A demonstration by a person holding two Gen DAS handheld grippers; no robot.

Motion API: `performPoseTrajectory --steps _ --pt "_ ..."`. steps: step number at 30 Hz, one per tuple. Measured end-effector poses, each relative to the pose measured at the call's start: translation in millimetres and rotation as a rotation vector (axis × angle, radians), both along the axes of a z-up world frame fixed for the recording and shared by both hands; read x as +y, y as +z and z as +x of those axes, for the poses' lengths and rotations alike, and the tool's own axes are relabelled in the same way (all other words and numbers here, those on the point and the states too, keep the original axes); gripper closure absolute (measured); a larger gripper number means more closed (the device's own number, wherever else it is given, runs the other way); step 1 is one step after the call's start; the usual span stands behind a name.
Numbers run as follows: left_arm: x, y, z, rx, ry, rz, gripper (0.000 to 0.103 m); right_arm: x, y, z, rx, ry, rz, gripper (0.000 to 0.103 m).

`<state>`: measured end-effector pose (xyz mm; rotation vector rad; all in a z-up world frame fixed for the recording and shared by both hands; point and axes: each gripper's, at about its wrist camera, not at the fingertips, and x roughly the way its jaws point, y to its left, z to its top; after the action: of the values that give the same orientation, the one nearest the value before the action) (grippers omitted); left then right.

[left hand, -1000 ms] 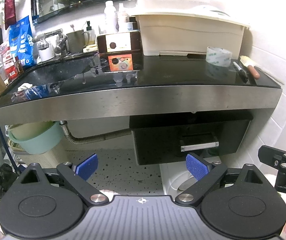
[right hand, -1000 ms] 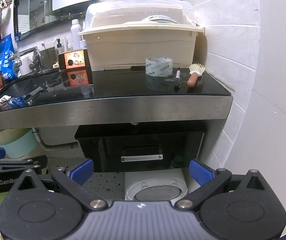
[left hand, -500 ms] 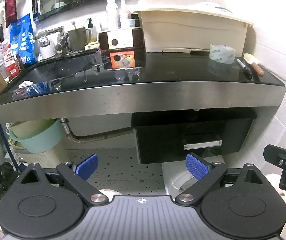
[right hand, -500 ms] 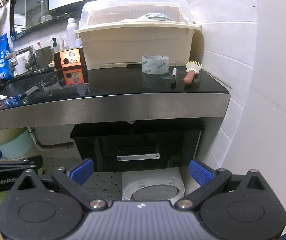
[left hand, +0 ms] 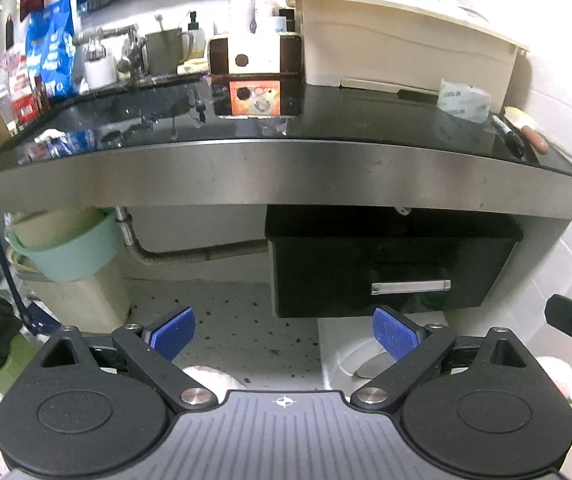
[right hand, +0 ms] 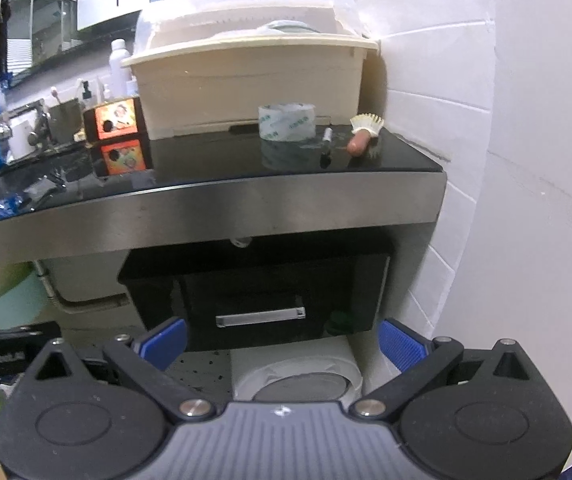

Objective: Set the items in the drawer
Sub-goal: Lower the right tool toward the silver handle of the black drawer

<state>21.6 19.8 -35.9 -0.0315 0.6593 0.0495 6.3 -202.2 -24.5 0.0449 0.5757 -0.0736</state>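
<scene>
The left gripper (left hand: 283,334) is being held spread wide and empty below the counter (left hand: 277,172). A closed black drawer (left hand: 394,276) is being faced, with tape (left hand: 464,100) lying above.

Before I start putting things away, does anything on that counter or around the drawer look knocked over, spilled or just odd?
Nothing stands out. The tape roll, marker and brush lie neatly together on the black counter, dry as far as I can tell. The drawer below is shut, its handle level.

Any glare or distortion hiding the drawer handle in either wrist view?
Left wrist: drawer handle sharp, in counter shadow; fisheye bows the counter edge. Right wrist: handle visible, dim; glossy countertop mirrors the tape roll.
</scene>
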Motion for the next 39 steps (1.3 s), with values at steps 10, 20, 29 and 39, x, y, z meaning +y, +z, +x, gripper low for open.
performPoseTrajectory --steps 10,20,29,39 --pt "9 -33 2 -0.068 0.028 0.030 0.001 -6 -29 10 -0.023 -0.037 -0.022 0.000" --pt "12 -55 9 -0.100 -0.032 0.001 0.001 -15 -62 24 -0.010 -0.084 -0.031 0.000" --pt "32 -81 19 -0.106 -0.064 -0.086 0.001 -16 -103 32 -0.034 -0.147 -0.116 0.000" --pt "57 -112 34 -0.127 -0.002 -0.140 0.001 -20 -132 46 -0.076 -0.096 -0.147 0.000"
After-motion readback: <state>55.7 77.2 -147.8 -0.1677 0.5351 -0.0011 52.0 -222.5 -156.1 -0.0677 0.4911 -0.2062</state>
